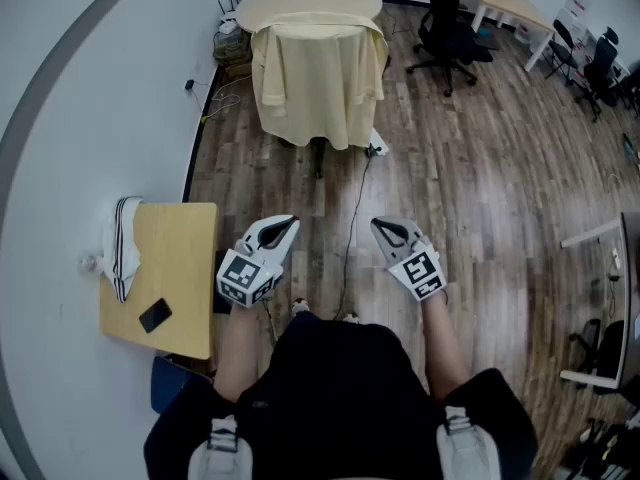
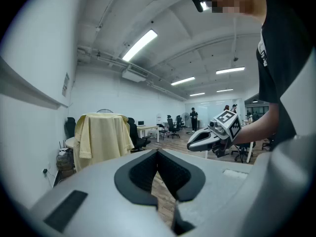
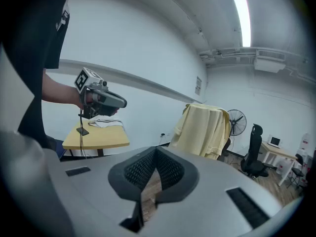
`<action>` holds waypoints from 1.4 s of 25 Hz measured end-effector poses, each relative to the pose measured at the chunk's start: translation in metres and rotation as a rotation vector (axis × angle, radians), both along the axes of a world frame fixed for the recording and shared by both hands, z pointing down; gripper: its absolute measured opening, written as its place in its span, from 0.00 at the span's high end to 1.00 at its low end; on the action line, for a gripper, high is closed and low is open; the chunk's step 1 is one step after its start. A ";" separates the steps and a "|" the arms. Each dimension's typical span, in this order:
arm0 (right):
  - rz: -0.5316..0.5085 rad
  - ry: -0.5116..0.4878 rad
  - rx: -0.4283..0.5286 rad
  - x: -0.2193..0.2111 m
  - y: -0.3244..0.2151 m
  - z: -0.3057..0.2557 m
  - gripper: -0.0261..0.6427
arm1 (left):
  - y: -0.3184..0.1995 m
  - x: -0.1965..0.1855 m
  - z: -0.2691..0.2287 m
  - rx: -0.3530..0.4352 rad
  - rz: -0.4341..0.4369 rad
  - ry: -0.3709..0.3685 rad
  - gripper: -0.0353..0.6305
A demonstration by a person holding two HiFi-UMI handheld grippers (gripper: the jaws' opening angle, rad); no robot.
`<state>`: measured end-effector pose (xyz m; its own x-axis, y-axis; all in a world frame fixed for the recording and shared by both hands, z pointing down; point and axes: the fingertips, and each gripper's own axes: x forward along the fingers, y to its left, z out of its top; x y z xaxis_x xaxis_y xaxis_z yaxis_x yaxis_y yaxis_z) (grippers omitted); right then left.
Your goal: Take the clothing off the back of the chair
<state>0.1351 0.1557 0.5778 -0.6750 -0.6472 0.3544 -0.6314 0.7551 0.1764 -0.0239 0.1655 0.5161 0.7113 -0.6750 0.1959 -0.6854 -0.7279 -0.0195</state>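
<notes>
Clothing [image 1: 318, 78]: found draped over back of chair [image 1: 319, 158], well apart from both tongs. Left tongs [image 1: 288, 226], right tongs [image 1: 381, 227]: held pressed together, empty. Risk judged: collar snagged or chair tipped if tugged from one corner; hem dragged along floor.

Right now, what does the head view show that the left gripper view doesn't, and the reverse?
Head view only: the side table by the wall, with a phone and a white striped cloth on it.
Left gripper view only: the ceiling lights and people standing far across the room.
Both: the yellow garment draped ahead, untouched; dark office chairs; and the left gripper and right gripper, each shut with nothing between its jaws.
</notes>
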 end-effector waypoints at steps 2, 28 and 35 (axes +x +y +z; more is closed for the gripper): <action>-0.001 0.000 -0.004 0.006 0.004 0.001 0.97 | 0.005 0.005 -0.001 -0.001 -0.007 0.002 0.95; -0.036 0.029 -0.013 0.008 0.002 0.010 0.97 | 0.005 0.000 0.006 -0.010 -0.056 0.008 0.95; -0.010 0.033 -0.017 0.000 -0.027 0.012 0.97 | -0.028 -0.011 0.007 -0.007 -0.037 0.008 0.95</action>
<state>0.1352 0.1292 0.5899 -0.6687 -0.6342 0.3880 -0.6181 0.7643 0.1839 -0.0350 0.1378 0.5234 0.6874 -0.6995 0.1954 -0.7120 -0.7022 -0.0087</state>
